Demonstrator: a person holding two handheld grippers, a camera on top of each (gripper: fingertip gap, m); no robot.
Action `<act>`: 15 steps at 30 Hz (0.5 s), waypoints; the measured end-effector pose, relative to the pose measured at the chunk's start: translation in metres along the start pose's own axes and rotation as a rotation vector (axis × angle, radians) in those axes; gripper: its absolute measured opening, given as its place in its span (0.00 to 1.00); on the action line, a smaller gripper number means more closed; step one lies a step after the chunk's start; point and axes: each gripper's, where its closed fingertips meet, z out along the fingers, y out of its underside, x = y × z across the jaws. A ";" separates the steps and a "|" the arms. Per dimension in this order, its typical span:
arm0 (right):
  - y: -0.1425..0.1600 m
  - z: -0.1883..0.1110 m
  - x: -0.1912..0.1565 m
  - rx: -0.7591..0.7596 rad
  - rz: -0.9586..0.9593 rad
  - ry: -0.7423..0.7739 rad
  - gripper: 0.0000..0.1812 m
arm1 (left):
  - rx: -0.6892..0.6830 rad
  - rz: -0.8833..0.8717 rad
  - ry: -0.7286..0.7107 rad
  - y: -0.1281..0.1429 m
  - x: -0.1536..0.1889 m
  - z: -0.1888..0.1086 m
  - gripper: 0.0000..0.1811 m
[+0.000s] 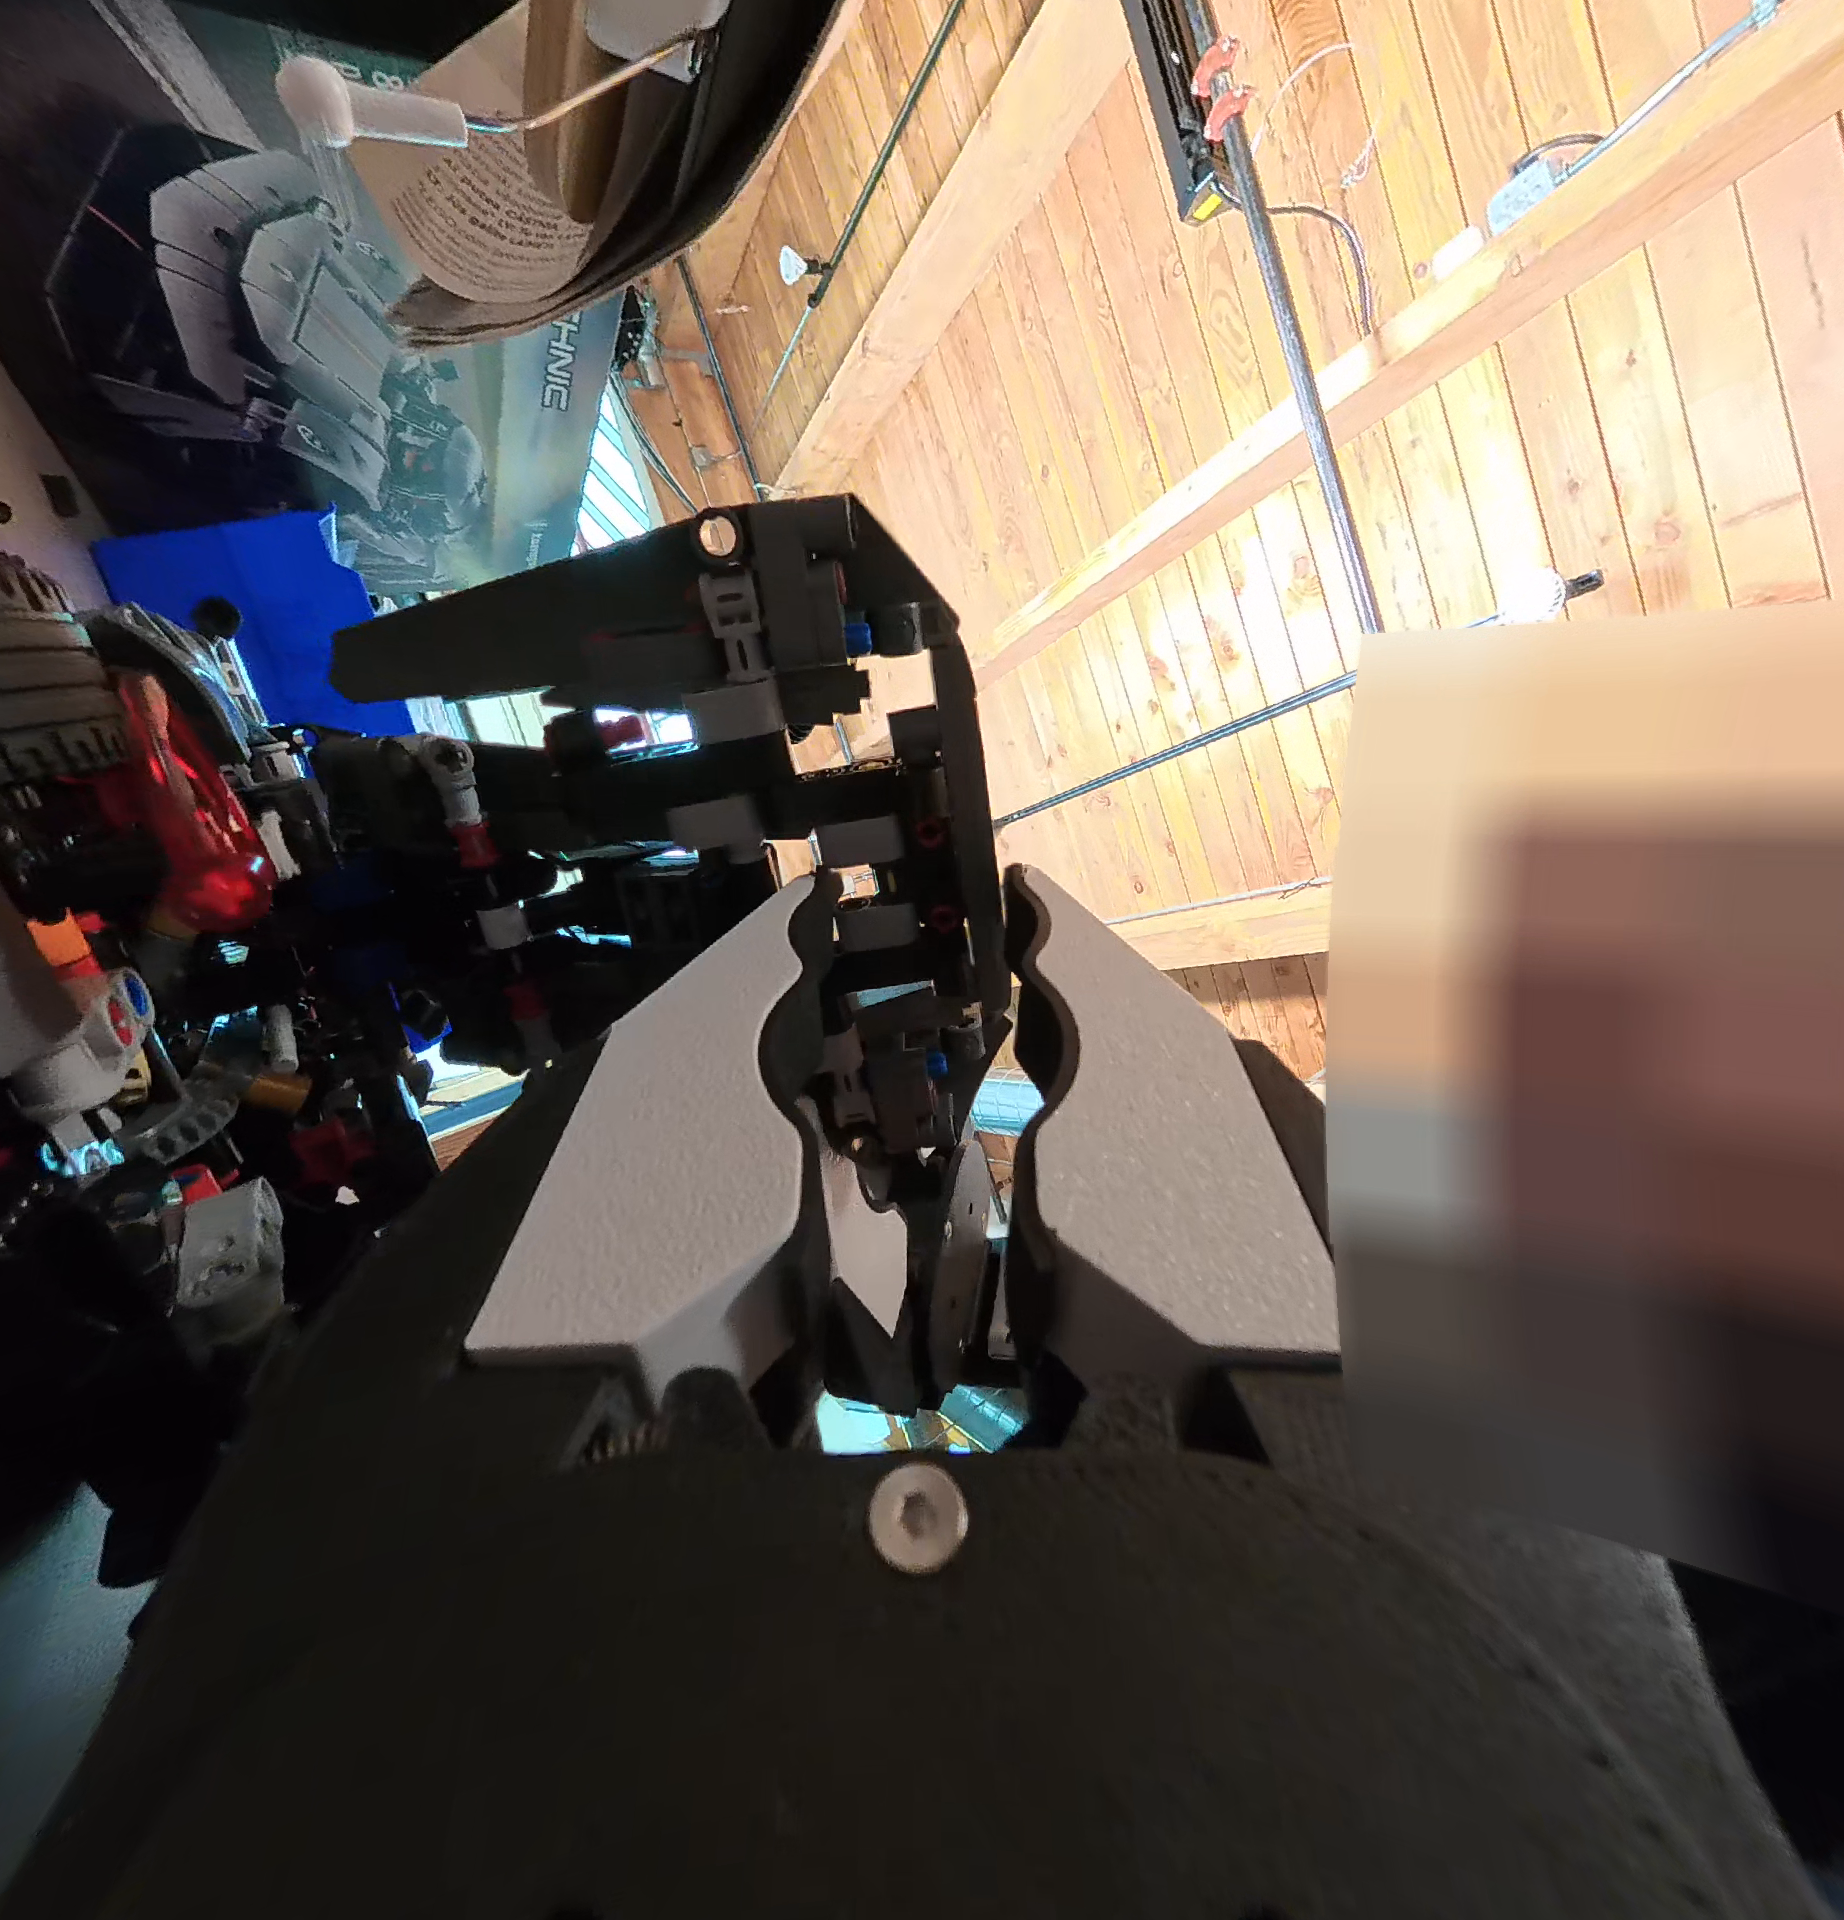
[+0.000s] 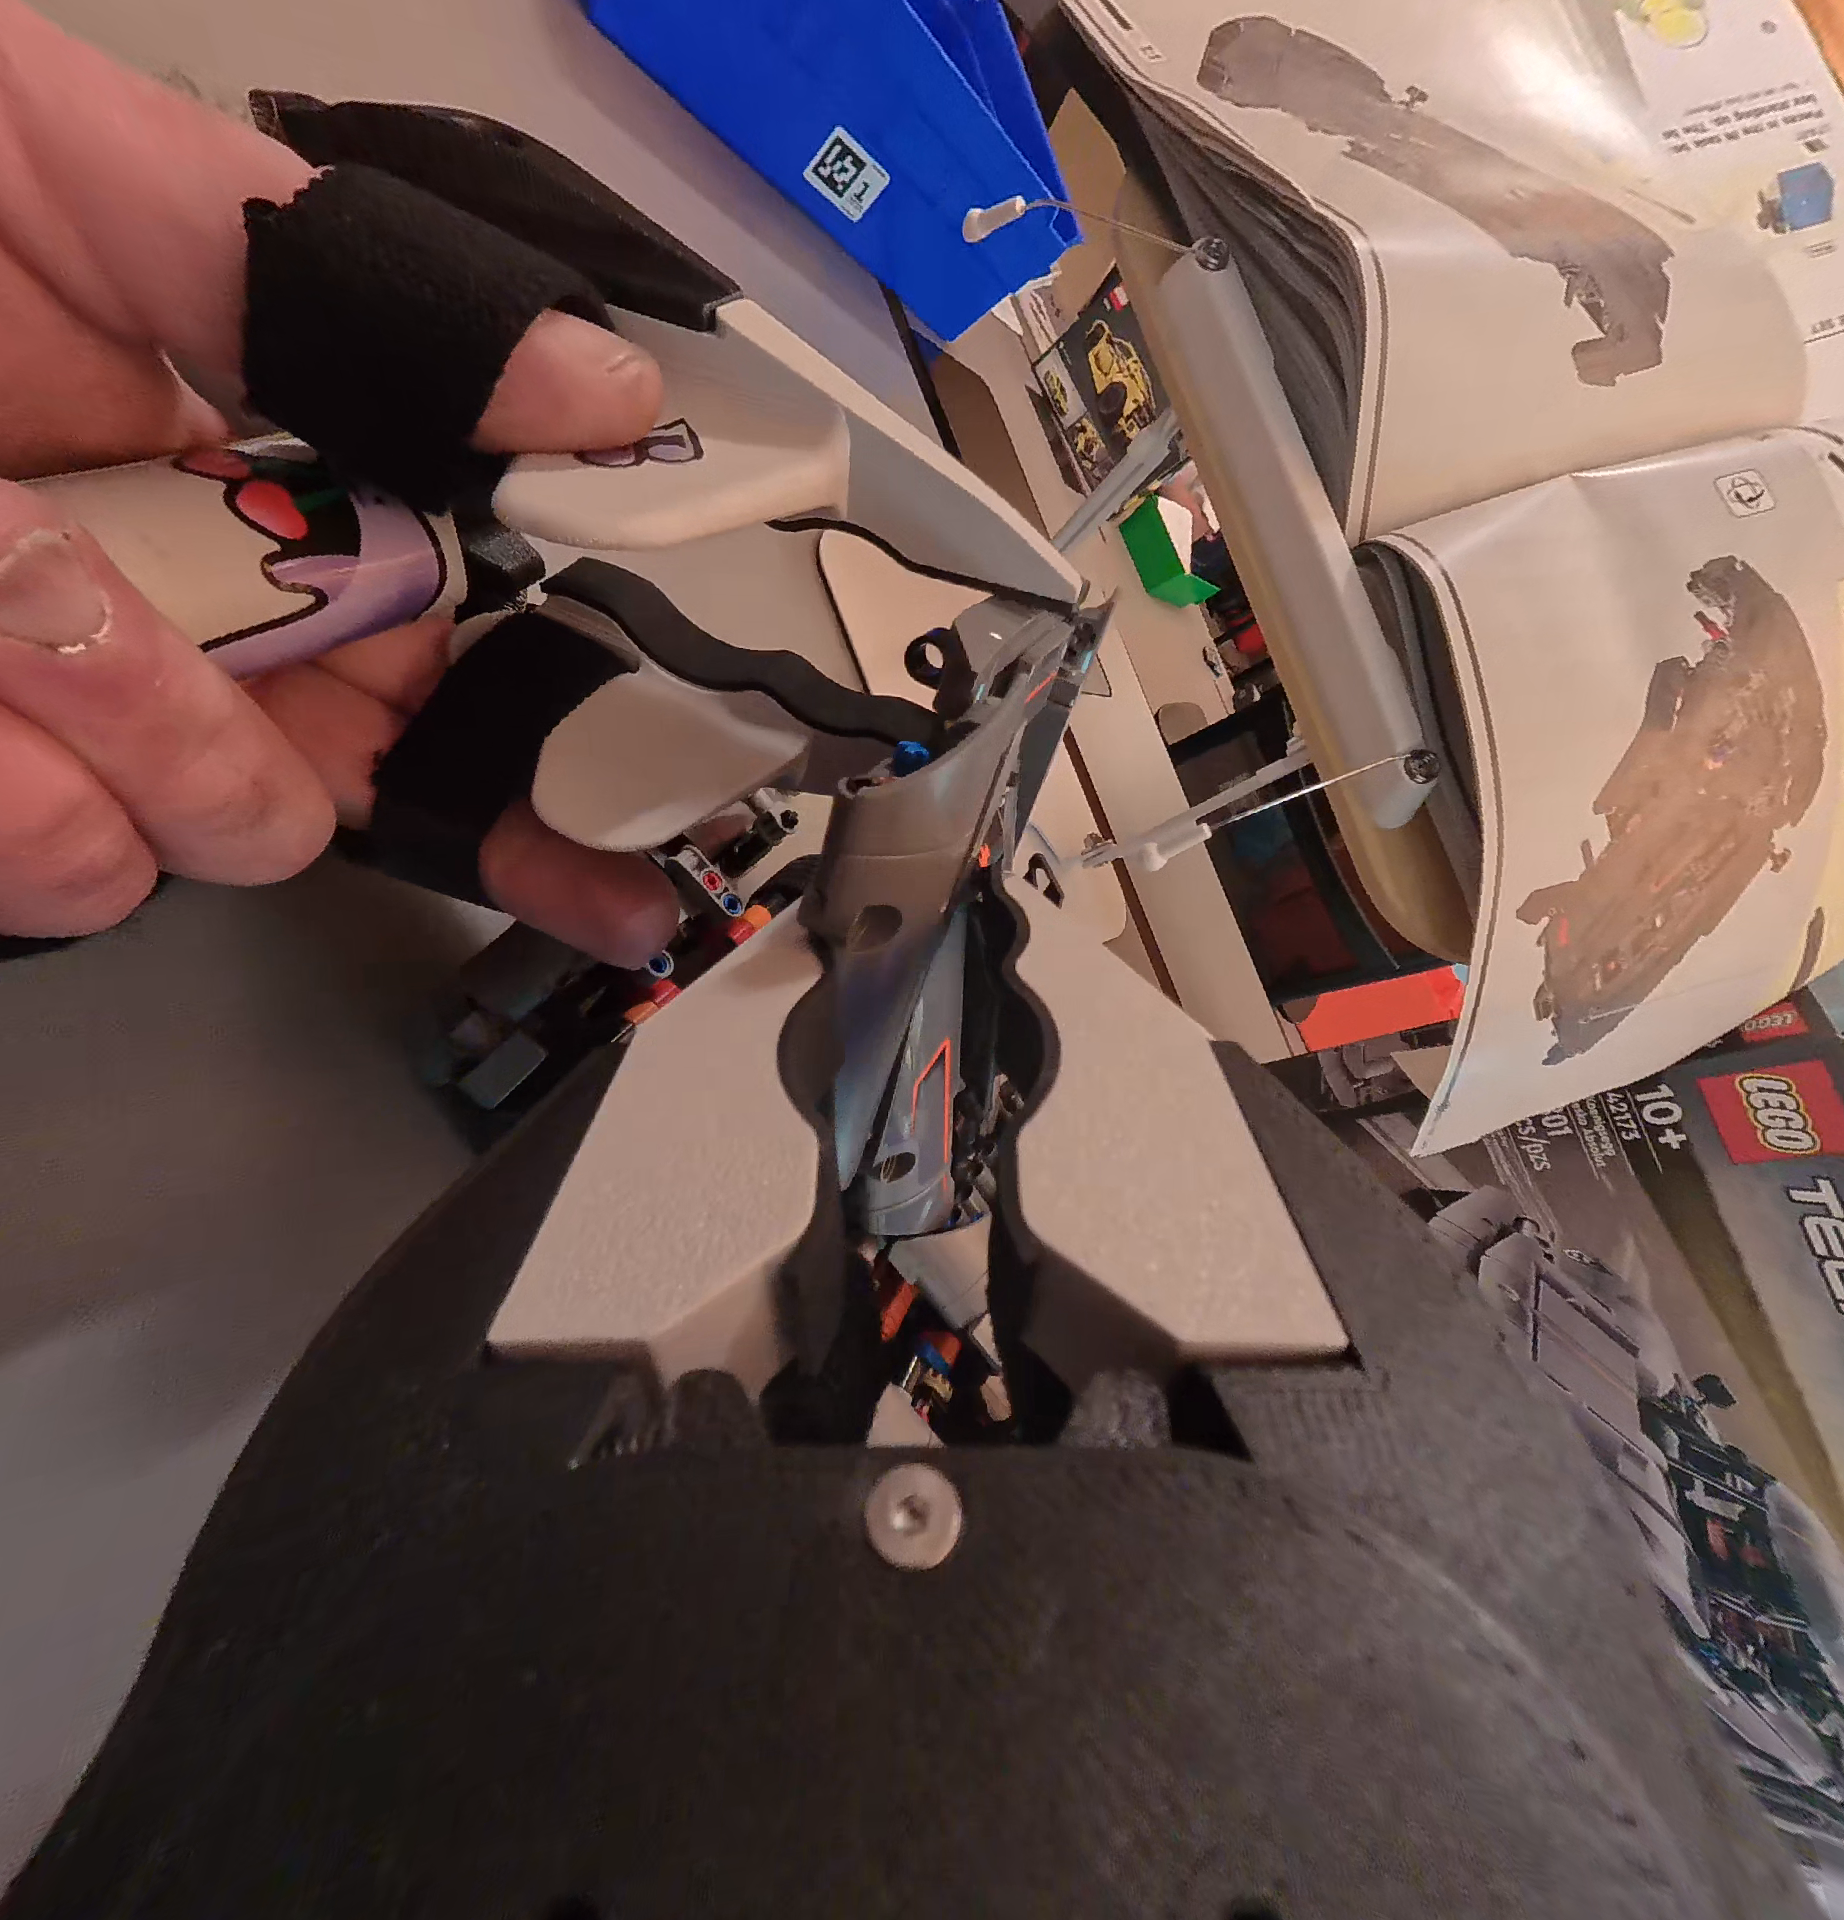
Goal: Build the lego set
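Note:
My left gripper (image 1: 913,894) is shut on a black and grey Technic sub-assembly (image 1: 793,675), which sticks out past the fingertips and is held up in the air. My right gripper (image 2: 902,914) is shut on a grey curved panel piece with orange stripes (image 2: 918,1039), which runs lengthwise between its fingers. In the right wrist view the left gripper (image 2: 985,655) comes in from the upper left, held by a hand in a black fingerless glove (image 2: 378,312). Its fingertips are at the far end of the grey panel piece. Whether the two held parts are joined is hidden.
The larger built model with a clear red part (image 1: 191,831) is at the left. An open instruction booklet on a stand (image 2: 1520,416), the set's box (image 2: 1780,1195), a blue bin (image 2: 897,135) and loose parts (image 2: 627,987) lie on the white table (image 2: 170,1143).

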 end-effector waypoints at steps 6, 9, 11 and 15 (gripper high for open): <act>0.000 0.000 0.000 0.007 0.014 0.022 0.11 | -0.004 0.022 -0.012 0.000 0.003 0.000 0.22; 0.000 0.000 0.000 0.013 0.020 0.031 0.11 | -0.010 0.050 -0.033 0.000 0.004 -0.002 0.23; 0.000 0.000 0.000 0.016 0.024 0.033 0.11 | 0.001 0.099 -0.070 -0.002 0.003 -0.005 0.23; 0.000 0.000 0.000 0.019 0.029 0.041 0.11 | 0.010 0.135 -0.126 -0.004 0.004 -0.009 0.24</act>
